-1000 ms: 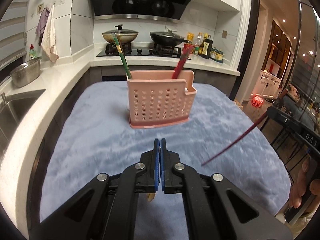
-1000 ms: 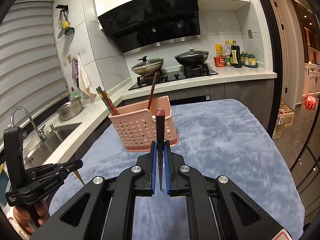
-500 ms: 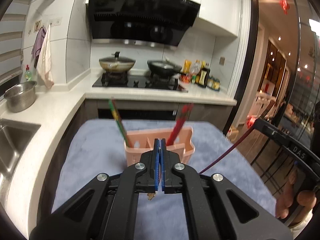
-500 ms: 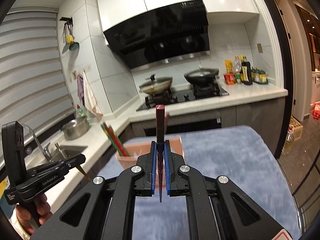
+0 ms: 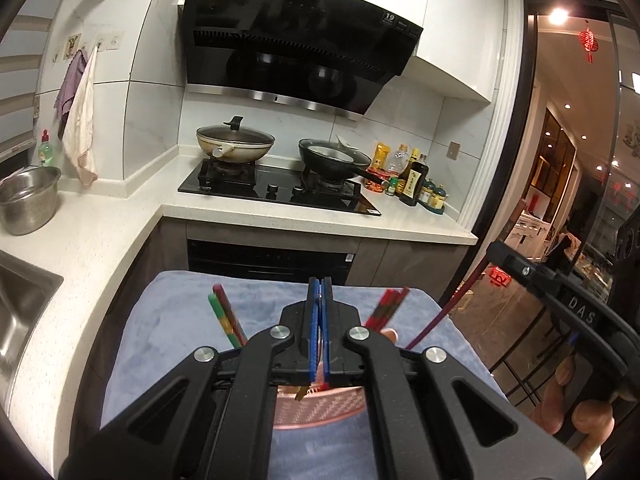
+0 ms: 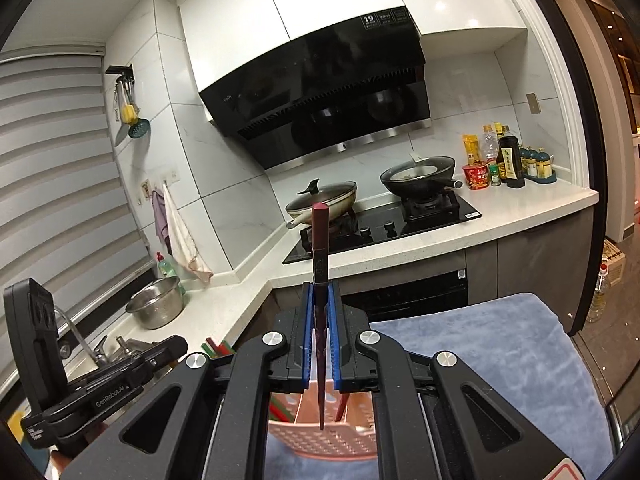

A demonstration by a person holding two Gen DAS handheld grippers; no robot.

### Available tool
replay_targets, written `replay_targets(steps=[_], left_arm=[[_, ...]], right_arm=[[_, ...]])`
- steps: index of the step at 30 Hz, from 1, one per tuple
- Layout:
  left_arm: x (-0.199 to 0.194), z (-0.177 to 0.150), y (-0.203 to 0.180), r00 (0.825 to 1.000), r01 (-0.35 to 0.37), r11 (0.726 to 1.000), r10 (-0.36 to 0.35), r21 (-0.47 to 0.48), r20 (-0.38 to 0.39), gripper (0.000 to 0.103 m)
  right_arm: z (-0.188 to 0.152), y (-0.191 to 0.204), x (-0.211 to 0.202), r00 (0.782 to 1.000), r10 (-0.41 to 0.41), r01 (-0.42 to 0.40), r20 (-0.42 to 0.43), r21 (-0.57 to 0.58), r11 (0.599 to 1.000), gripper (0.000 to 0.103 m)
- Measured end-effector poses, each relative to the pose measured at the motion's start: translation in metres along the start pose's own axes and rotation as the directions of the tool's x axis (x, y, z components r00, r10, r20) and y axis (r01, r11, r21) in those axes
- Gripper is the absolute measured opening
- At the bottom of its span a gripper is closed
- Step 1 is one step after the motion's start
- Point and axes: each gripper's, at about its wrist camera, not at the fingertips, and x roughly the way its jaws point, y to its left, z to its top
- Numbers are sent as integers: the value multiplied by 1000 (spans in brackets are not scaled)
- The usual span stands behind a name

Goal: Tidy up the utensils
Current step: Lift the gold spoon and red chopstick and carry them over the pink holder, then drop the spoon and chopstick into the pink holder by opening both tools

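A pink perforated utensil holder [image 5: 320, 404] stands on the blue-grey cloth, mostly hidden under both grippers; it also shows in the right wrist view [image 6: 332, 436]. Green-red chopsticks [image 5: 226, 320] and red chopsticks [image 5: 386, 306] stick up out of it. My left gripper [image 5: 319, 300] is shut right above the holder; a small yellowish tip [image 5: 300, 393] shows below its pads. My right gripper [image 6: 319, 304] is shut on a dark red chopstick [image 6: 320, 248], held upright with its tip over the holder. The same chopstick [image 5: 452, 308] slants in from the right in the left wrist view.
The blue-grey cloth [image 6: 480, 344] covers the table. Behind it runs a white counter [image 5: 280, 220] with a stove, two pans [image 5: 236, 146] and sauce bottles [image 5: 412, 178]. A steel bowl [image 5: 28, 200] and a sink are at the left.
Both grippers rose and closed in over the pink holder, which now lies low under them. The dark red chopstick now hangs over the holder.
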Motion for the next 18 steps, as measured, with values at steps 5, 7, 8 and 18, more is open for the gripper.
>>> replay_targets(steps=[5,7,8,18], left_arm=[[16,3,5,1000,-6,1000,6,-9,-19,1],[21,3,5,1000,-13,1000,13,-6,-29,0],[23,3,7,999,-14,1000,14,-6,-32,0],[46,-12,21,996,-30,999,27,-25,-89,0]], right_arm=[[4,5,15,1000,-3,3,-4,0,1000,7],[11,7,15,1000,7,-7,7,9,1000,7],[15,9,15,1000,11,-11,14,11,1000,7],[-3,9,42,999,-6,6,-54,-1,1000,7]])
